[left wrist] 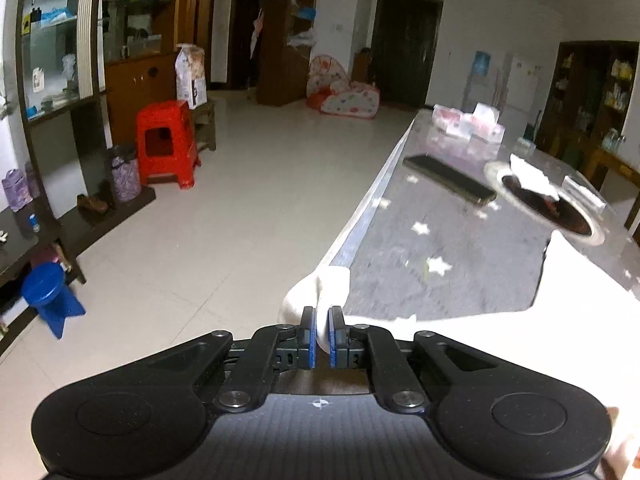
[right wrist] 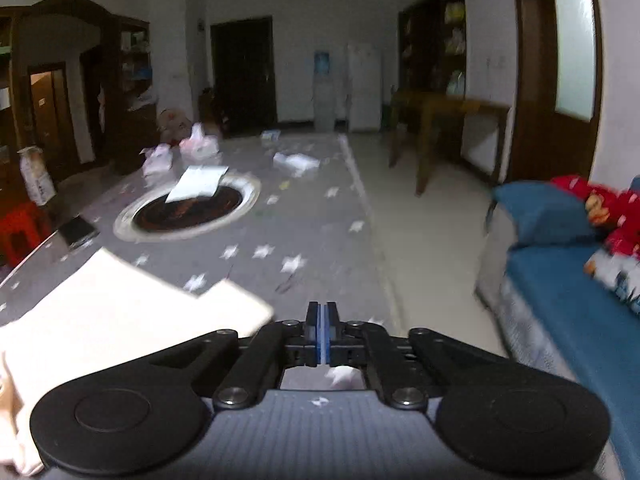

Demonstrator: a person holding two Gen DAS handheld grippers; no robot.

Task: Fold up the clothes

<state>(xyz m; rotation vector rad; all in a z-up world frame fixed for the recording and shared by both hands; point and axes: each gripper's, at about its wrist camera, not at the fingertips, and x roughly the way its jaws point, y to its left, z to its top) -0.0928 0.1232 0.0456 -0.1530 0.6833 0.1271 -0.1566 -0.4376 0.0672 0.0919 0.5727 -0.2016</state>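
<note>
White cloth [left wrist: 320, 292] is pinched in the left tongs [left wrist: 322, 322] at the desk [left wrist: 460, 248] edge; the right tongs [right wrist: 321, 316] are clenched, nothing held.

No text, label or number is legible — all too blurred.

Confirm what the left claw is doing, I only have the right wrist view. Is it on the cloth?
Observer: Yes. The left claw is shut on a bunched corner of the white cloth at the table edge.
Operator: Anything near that edge?
Observer: A dark phone lies flat on the table, farther along, apart from the cloth.
Operator: And past the edge?
Observer: Open floor, with a red stool by the cabinets.
</note>
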